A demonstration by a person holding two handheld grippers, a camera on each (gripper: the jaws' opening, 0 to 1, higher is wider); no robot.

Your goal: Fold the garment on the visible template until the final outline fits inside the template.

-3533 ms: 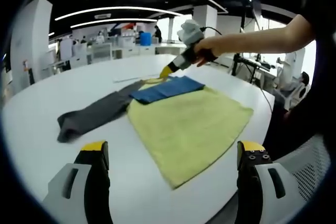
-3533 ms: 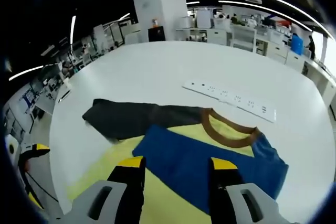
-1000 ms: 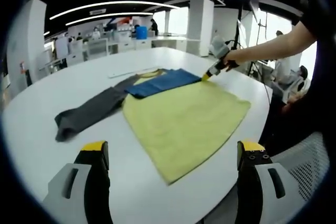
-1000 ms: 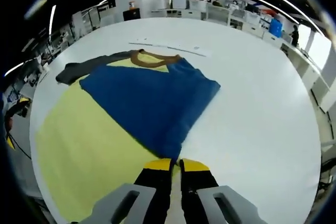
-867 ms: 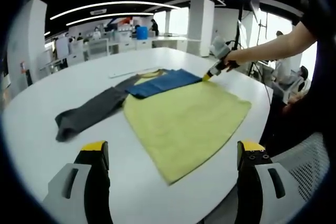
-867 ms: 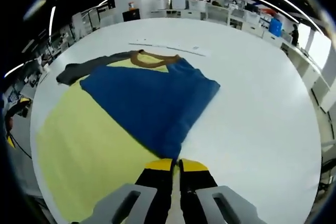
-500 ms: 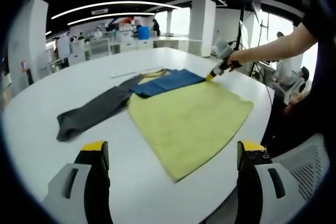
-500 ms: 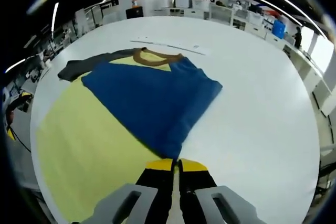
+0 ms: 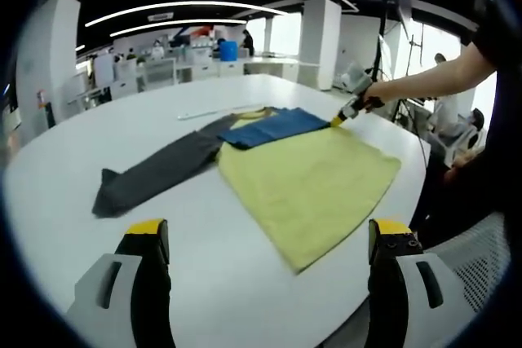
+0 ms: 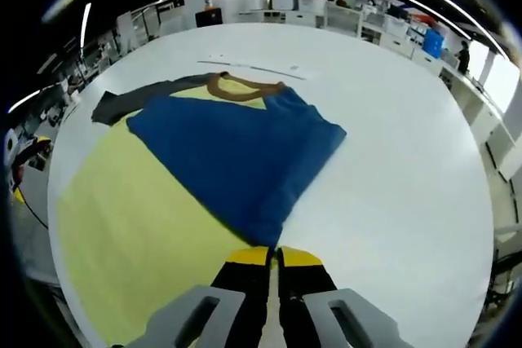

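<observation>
A garment lies flat on the white round table (image 9: 73,152). Its yellow body (image 9: 310,177) (image 10: 139,218) spreads toward the near edge. A blue sleeve (image 9: 273,125) (image 10: 236,152) is folded across it below the brown collar (image 10: 236,87). The grey sleeve (image 9: 163,169) (image 10: 139,99) stretches straight out to the side. My right gripper (image 10: 273,252) is shut with the blue sleeve's end at its tips; in the left gripper view the right gripper (image 9: 336,121) sits at the garment's far right corner. My left gripper (image 9: 269,227) hangs open above the near table edge, apart from the cloth.
A thin white strip (image 10: 253,69) (image 9: 208,112) lies on the table beyond the collar. The person's arm (image 9: 424,79) reaches in from the right. A mesh chair (image 9: 481,258) stands by the table's near right edge. Office desks fill the background.
Since 3.5 s ago the right gripper went from open over the collar to shut at the blue sleeve's end. In the last second it holds still; the left view has shifted slightly.
</observation>
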